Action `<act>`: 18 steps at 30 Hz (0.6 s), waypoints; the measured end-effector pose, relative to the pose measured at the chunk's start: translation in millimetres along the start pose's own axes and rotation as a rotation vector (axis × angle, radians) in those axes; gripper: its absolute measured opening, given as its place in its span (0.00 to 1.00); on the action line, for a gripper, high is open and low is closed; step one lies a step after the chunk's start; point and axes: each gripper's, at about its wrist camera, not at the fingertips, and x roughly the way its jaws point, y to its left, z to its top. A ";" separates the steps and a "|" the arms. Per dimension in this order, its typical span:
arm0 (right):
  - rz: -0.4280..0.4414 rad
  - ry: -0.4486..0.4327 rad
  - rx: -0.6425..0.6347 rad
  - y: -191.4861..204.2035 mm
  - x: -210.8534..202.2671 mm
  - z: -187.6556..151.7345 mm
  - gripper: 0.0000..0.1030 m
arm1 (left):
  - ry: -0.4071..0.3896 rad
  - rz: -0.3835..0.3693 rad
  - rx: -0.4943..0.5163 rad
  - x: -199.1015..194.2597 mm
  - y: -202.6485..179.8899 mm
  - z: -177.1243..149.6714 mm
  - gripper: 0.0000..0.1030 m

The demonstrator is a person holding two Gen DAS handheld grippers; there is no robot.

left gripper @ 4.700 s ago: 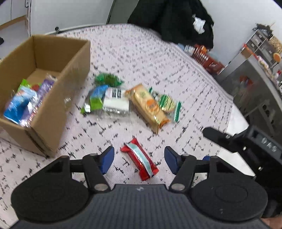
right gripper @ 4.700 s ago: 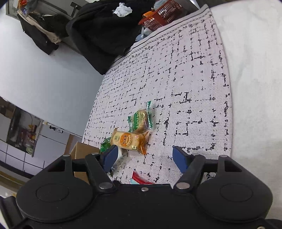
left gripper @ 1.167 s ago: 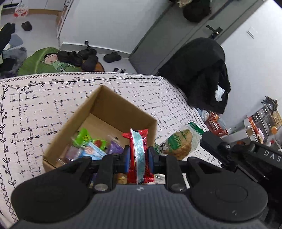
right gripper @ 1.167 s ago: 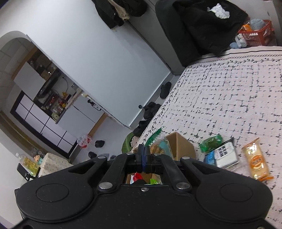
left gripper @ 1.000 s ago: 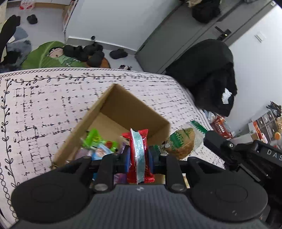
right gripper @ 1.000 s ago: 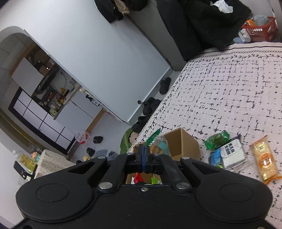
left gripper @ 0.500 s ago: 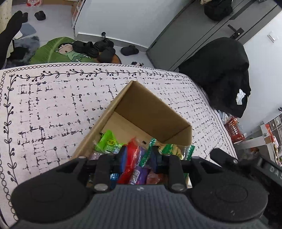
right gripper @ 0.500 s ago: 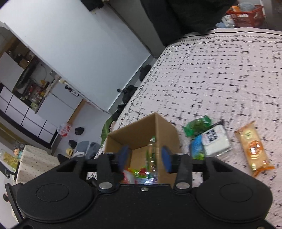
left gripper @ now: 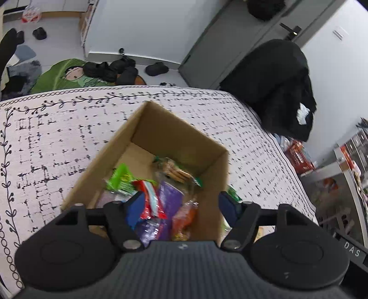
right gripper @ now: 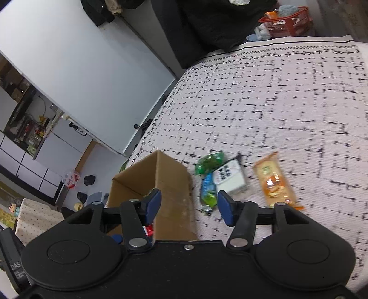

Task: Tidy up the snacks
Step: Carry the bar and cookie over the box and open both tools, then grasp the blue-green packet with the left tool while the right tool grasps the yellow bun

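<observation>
An open cardboard box (left gripper: pixel 174 128) stands on the patterned cloth and holds several snack packets, among them a red bar (left gripper: pixel 150 202), a green-edged cracker pack (left gripper: pixel 173 171), a green packet (left gripper: pixel 120 179) and a purple one (left gripper: pixel 169 200). My left gripper (left gripper: pixel 181 205) is open and empty just above the box. My right gripper (right gripper: pixel 188 204) is open and empty over the box's outer wall (right gripper: pixel 172 184). On the cloth right of the box lie a green packet (right gripper: pixel 209 162), a white pack (right gripper: pixel 230 178), a blue-green packet (right gripper: pixel 208 193) and an orange cracker pack (right gripper: pixel 272 181).
The patterned cloth (right gripper: pixel 287 110) covers a bed-like surface whose edge drops to the floor beyond the box. Black clothing (left gripper: pixel 276 87) and a red basket (right gripper: pixel 285 20) lie past the far edge. Shoes and a green mat (left gripper: pixel 69 76) are on the floor.
Both grippers opened: the left let go of the red bar and the right let go of the cracker pack, and both now lie in the box. The right view swung toward the loose snacks.
</observation>
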 end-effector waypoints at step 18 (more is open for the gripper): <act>-0.146 -0.012 -0.078 -46.6 -21.6 -1.5 0.83 | 0.019 -0.040 0.185 -7.3 -64.9 -28.7 0.85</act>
